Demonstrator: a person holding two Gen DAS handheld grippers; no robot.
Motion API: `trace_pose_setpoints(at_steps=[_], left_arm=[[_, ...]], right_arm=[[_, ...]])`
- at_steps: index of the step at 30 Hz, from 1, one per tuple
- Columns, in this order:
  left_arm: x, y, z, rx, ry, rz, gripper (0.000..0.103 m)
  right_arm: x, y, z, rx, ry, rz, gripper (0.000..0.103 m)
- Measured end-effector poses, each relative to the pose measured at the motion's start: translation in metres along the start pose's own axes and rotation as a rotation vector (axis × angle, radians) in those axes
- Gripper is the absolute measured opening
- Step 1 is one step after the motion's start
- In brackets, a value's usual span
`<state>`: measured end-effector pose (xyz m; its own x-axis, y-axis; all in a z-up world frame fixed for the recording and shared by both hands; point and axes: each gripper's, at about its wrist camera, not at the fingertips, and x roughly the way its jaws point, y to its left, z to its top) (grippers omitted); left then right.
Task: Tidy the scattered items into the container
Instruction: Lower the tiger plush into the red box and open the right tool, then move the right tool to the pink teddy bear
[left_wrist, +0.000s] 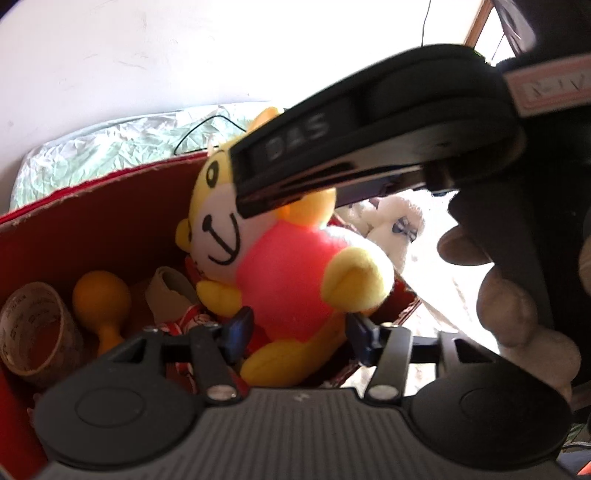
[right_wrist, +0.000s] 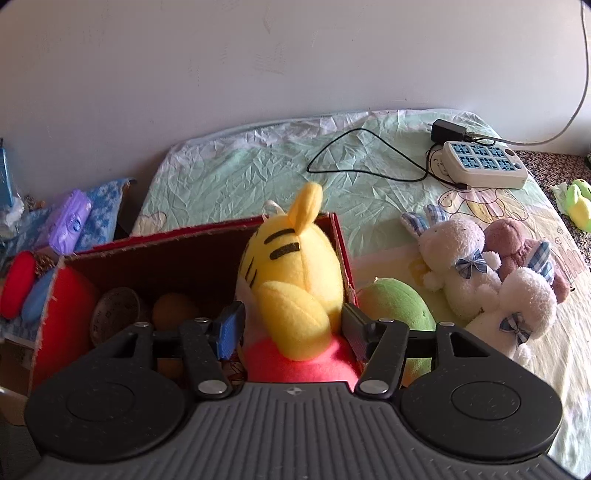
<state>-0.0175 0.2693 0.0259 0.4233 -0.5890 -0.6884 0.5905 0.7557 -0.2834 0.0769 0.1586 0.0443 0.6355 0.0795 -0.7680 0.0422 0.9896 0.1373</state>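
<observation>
The tiger toy (right_wrist: 295, 280) is being released into the red box (right_wrist: 155, 254), at its 3 o'clock end; both grippers' fingers (left_wrist: 240, 328) stand parted beside it (no grip seen). Next, the bunnies (right_wrist: 476, 273) on the bed would be fetched.

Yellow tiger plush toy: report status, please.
Left gripper and right gripper open. Yellow tiger plush toy in red cardboard box. Nothing blocking.

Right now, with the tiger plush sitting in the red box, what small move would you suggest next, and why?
Probably lift both grippers clear: the tiger plush already sits inside the red box, jaws open on both sides, while the white bunny waits on the bed.
</observation>
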Motion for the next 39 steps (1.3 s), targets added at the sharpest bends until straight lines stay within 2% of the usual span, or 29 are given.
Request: trace_pose_setpoints(at_steps=[1, 2, 3, 4, 9, 11, 16, 20, 23, 26, 32, 39], left_arm=[[0.000, 0.006, 0.003, -0.004, -0.001, -0.006, 0.063], [0.006, 0.019, 0.012, -0.004, -0.002, -0.013, 0.063], [0.007, 0.032, 0.023, -0.002, -0.003, -0.020, 0.063], [-0.001, 0.029, 0.028, 0.005, -0.006, -0.019, 0.063], [-0.010, 0.004, 0.035, 0.037, -0.028, 0.000, 0.063], [-0.008, -0.006, 0.038, 0.057, -0.031, 0.025, 0.063], [0.009, 0.002, 0.044, 0.033, -0.020, 0.067, 0.067], [0.010, 0.007, 0.047, -0.014, -0.023, 0.102, 0.067], [0.009, 0.010, 0.052, -0.028, -0.051, 0.134, 0.066], [-0.002, -0.004, 0.061, -0.027, -0.091, 0.158, 0.066], [0.007, -0.038, 0.076, -0.025, -0.126, 0.153, 0.066], [0.060, -0.109, 0.082, 0.072, -0.082, 0.132, 0.066]], right_arm=[[-0.004, -0.001, 0.000, 0.003, -0.017, -0.013, 0.071], [-0.007, -0.001, 0.001, 0.002, -0.040, -0.025, 0.073], [-0.011, -0.002, 0.001, 0.002, -0.060, -0.030, 0.073], [-0.013, -0.004, 0.001, 0.010, -0.071, -0.024, 0.073], [-0.017, -0.014, 0.000, 0.049, -0.081, 0.036, 0.068], [-0.020, -0.018, -0.001, 0.057, -0.092, 0.066, 0.061], [-0.026, -0.031, -0.007, 0.062, -0.115, 0.109, 0.056], [-0.031, -0.059, -0.017, 0.121, -0.131, 0.213, 0.054], [-0.038, -0.088, -0.025, 0.160, -0.160, 0.254, 0.054], [-0.043, -0.118, -0.028, 0.185, -0.171, 0.272, 0.054], [-0.038, -0.177, -0.027, 0.212, -0.139, 0.260, 0.054], [-0.025, -0.242, -0.022, 0.215, -0.087, 0.251, 0.054]])
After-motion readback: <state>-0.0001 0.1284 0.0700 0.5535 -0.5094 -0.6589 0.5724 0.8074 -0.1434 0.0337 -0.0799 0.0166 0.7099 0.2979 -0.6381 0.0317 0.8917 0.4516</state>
